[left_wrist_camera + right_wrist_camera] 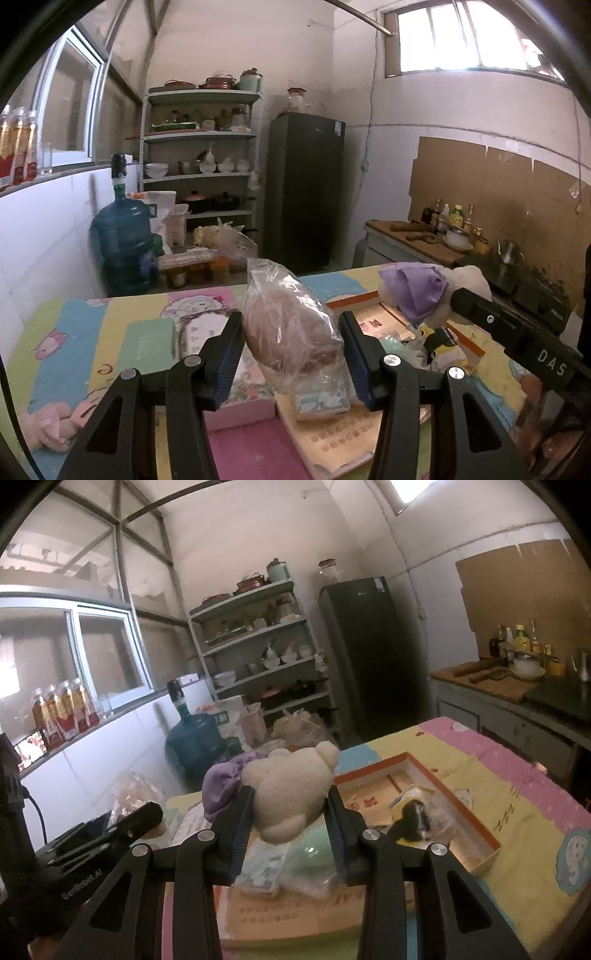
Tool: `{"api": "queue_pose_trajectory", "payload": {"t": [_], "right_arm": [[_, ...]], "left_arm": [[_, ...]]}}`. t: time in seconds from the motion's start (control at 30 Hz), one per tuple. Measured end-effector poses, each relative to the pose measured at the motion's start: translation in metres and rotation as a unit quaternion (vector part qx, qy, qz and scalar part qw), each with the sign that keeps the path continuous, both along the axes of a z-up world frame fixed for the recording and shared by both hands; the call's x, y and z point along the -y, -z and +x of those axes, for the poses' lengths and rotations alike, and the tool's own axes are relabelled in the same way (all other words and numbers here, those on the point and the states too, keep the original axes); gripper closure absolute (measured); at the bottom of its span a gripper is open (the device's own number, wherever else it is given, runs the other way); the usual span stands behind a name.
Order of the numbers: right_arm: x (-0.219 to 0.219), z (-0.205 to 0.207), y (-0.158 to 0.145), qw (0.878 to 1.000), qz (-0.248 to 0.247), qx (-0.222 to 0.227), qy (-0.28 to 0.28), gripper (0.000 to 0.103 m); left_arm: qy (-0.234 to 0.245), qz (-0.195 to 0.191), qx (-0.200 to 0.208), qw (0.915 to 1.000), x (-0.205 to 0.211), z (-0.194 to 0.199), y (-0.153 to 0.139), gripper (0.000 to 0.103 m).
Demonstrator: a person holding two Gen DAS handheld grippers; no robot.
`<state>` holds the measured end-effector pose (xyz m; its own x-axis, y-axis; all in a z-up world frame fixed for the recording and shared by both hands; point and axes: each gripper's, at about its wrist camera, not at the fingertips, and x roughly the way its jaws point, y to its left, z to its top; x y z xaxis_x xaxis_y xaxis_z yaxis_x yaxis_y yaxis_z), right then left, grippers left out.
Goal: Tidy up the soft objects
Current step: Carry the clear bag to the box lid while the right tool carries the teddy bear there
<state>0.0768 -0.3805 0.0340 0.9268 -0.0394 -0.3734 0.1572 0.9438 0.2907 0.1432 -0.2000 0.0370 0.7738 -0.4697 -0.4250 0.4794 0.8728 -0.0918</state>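
My left gripper [291, 328] is shut on a brown soft object in a clear plastic bag [291, 325], held above the cartoon-print tablecloth [110, 332]. My right gripper [290, 805] is shut on a cream plush toy [291, 794] with a purple cloth part [221, 786]. That same plush [417, 291] shows at the right of the left wrist view, in the other gripper. An open orange-rimmed cardboard box [461, 797] lies on the table to the right and holds a black-and-yellow toy [413, 812] in plastic wrap.
A pink plush [55, 424] lies at the table's left front. Flat booklets [295, 912] and a pink box [240, 406] lie under the grippers. Beyond the table stand a water jug [122, 236], shelves [199, 155], a dark fridge [303, 188] and a counter [424, 240] with bottles.
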Motion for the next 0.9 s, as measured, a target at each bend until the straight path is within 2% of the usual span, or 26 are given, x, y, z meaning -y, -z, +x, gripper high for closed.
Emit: {"api": "queue_pose_trajectory", "payload": {"t": [0.4,0.9], "right_arm": [[0.046,0.029,0.006,1.000,-0.003,-0.010,0.016,0.064],[0.081,0.090,0.034,0.997,-0.004,-0.073,0.016,0.064]], "left_arm": [[0.018,0.001,-0.038,0.9991,0.049,0.046,0.012,0.051],[0.026,0.016,-0.094,0.9951,0.097,0.100,0.044,0.051]]}}
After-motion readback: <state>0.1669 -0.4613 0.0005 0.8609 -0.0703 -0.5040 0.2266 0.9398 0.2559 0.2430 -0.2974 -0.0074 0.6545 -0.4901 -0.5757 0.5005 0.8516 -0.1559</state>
